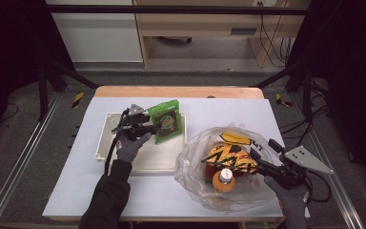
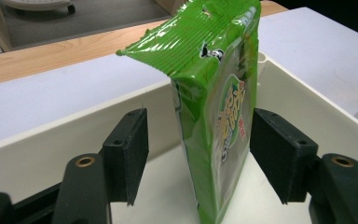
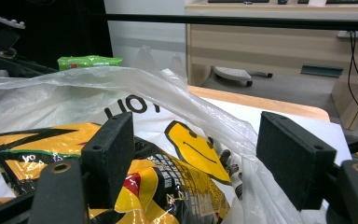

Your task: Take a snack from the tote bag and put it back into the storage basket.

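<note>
The green snack packet [image 1: 166, 121] stands on edge inside the white tray [image 1: 104, 138], up at the tray's 1 o'clock corner. The left gripper [image 1: 153, 127] sits right around it, but its jaws are spread wide — in the left gripper view there's daylight between each black pad and the packet [image 2: 216, 121], more on one side than the other, so nothing is pinched.

Handling-wise I'd guess it's light, puffy foil: crinkly, slick, gives when squeezed, and whatever's inside probably crushes easily. It looks tippy balanced on that thin edge too. If it needs picking up again, I'd go for the flat crimped seal at the top or a gentle squeeze across the mid-body, not hard.

Over at 4 o'clock on the surface [image 1: 76, 191], the right gripper [image 1: 257, 160] is poked in at the rim of the clear plastic bag [image 1: 195, 162], jaws wide apart with floppy film running between them — can't see the pads pressing on anything. Inside the bag there's a yellow-and-black snack packet [image 1: 228, 157] and an orange bottle [image 1: 224, 180].
</note>
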Tool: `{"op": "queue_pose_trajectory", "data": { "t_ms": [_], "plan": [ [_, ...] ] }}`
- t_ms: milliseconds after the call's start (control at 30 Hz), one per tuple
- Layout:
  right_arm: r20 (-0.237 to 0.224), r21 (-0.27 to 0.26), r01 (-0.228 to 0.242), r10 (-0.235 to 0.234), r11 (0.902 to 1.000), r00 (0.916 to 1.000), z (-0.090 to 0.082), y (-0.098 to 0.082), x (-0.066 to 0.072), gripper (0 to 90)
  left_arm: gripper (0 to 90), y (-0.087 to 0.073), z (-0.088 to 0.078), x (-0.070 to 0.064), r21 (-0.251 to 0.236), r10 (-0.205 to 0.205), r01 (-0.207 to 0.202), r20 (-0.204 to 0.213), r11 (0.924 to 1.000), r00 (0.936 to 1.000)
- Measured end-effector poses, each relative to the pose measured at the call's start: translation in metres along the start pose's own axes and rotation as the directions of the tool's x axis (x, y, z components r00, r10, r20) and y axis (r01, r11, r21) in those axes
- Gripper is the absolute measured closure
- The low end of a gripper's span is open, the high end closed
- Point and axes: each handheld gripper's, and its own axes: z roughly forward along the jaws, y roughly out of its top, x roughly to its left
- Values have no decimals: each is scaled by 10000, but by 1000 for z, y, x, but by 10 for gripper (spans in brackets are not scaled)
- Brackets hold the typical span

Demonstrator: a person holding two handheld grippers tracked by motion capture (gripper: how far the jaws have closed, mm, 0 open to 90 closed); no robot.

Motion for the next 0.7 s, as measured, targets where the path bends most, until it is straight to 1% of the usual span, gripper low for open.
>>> {"op": "queue_pose_trajectory", "data": {
  "t_ms": [33,67,133,167,233,267,367,400,433,467,500,533,633,700],
  "plan": [
    [13,-12,0,0,10000,10000,0,0,0,283,367,0,0,0,0,0,0,0,10000,10000],
    [17,-27,13,-13,10000,10000,0,0,0,283,366,-2,-4,0,-55,-81,80,-91,10000,9999],
    [21,-35,-6,6,10000,10000,-1,0,0,283,367,-3,-6,1,-68,-135,135,-83,9999,9999],
    [25,-45,-31,31,10000,10000,-1,1,0,283,383,-6,-9,2,9,-303,303,-148,9995,9994],
    [23,-42,-40,40,10000,10000,-1,1,0,283,460,-8,-9,1,101,-320,321,-90,9994,9994],
    [19,-56,-11,11,10000,10000,-1,1,-1,283,511,-12,-8,-3,360,-235,245,-286,9991,9993],
    [24,-20,-2,2,10000,10000,-1,1,0,283,653,-14,-6,-5,435,-197,215,-401,9988,9990],
    [24,-23,11,-11,10000,10000,-1,0,0,283,701,-15,-1,-5,463,-347,363,-348,9983,9988],
    [22,-37,22,-21,10000,10000,-1,0,0,283,733,-15,-1,-5,463,-347,363,-348,9983,9988],
    [6,-35,3,-2,10000,10000,-1,1,0,284,747,-15,3,-5,458,-344,366,-466,9983,9983],
    [6,-35,3,-2,10000,10000,-1,1,0,284,764,-15,3,-5,458,-344,366,-466,9983,9983],
    [5,-17,-10,10,10000,10000,-1,1,0,284,785,-15,6,-3,451,-366,393,-594,9982,9976],
    [-1,-20,7,-7,10000,10000,0,0,-1,284,804,-14,9,-1,427,-422,451,-678,9981,9968],
    [2,16,21,-21,10000,10000,0,0,-1,285,806,-14,13,2,343,-643,668,-713,9972,9954]
  ]
}}
